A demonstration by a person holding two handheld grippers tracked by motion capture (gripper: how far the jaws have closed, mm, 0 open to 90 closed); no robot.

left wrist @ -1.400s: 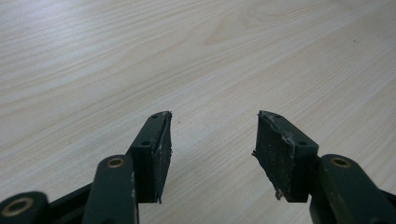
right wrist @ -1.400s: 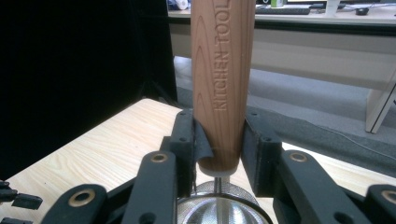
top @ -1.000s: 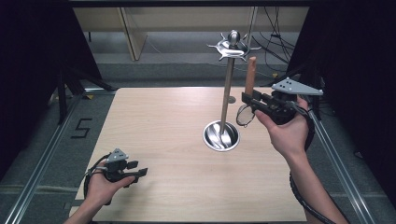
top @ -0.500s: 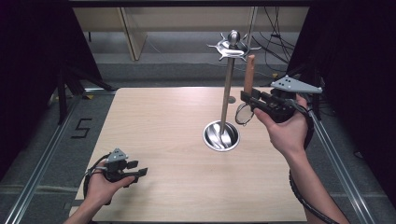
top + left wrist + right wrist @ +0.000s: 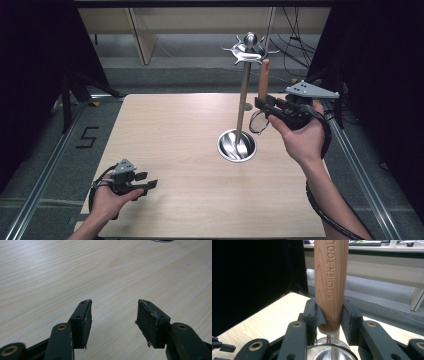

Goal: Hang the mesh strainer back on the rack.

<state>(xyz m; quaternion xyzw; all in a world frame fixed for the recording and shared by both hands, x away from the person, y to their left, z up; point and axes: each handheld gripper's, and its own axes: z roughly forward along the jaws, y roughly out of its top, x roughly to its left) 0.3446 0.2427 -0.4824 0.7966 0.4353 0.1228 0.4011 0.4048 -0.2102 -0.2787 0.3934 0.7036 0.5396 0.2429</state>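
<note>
— High view first, nearest edge: one left gripper [image 5: 134, 183] low over the near-left of the table [image 5: 165, 130], jaws apart and nothing between them.

— Agreed. On the left gripper view I count two black pads [image 5: 83, 321], a clear gap, bare wood grain under them.

— Further out now, to the right side. One right gripper [image 5: 263, 106], held up off the table in the person's hand, clamped on one strainer [image 5: 259, 119].

— And it's the wooden handle [image 5: 330, 285] that's pinched, standing upright between both jaws; "KITCHEN TOOL" is stamped along it. The mesh bowl [image 5: 329, 351] hangs below the jaws.

— So where's that strainer sitting?

— In the air, just right of the one metal stand [image 5: 243, 100], handle top close under the hooked crown. I can't tell whether it touches a hook.

— Stand's round base [image 5: 236, 145] is on the table, right of centre.

— Beyond that, one table edge, then floor and cables.
</note>
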